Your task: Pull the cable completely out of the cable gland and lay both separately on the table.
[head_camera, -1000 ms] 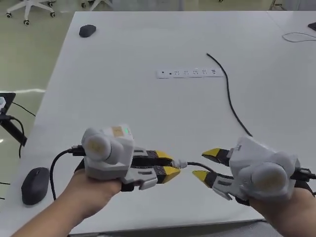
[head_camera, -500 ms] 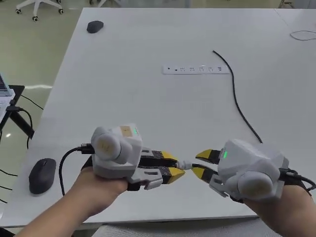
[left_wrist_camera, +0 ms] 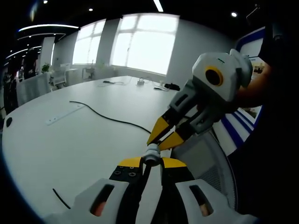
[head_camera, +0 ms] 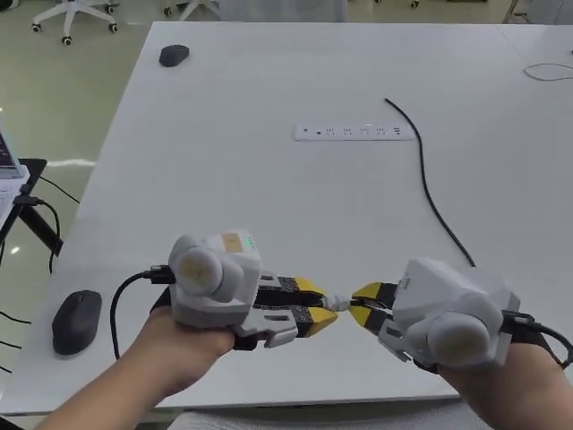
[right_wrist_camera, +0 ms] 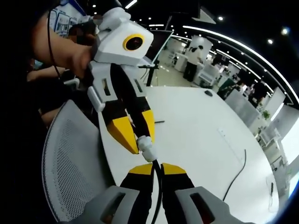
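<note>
White table [head_camera: 269, 206] takes up most of the head view. It lies bare and wide from the grippers up to the power strip [head_camera: 355, 133], and both side edges are well clear of the work. Both grippers are held at the near edge, just above the surface. A grey mesh chair [right_wrist_camera: 70, 158] sits right below that edge.

The left gripper [head_camera: 324, 303] has its yellow jaws clamped on the small white gland [right_wrist_camera: 145, 147]. The right gripper [head_camera: 358, 303] faces it tip to tip, jaws closed on the black cable [right_wrist_camera: 158, 182] just beside the gland. The cable runs through the gland, and both are held off the table.

A long black lead [head_camera: 430, 193] runs from beside the strip and passes behind the right gripper. I cannot tell whether it joins the cable. One mouse [head_camera: 174, 55] lies at the far left corner, another [head_camera: 76, 321] near the left edge. The strip's markings are too small to read.
</note>
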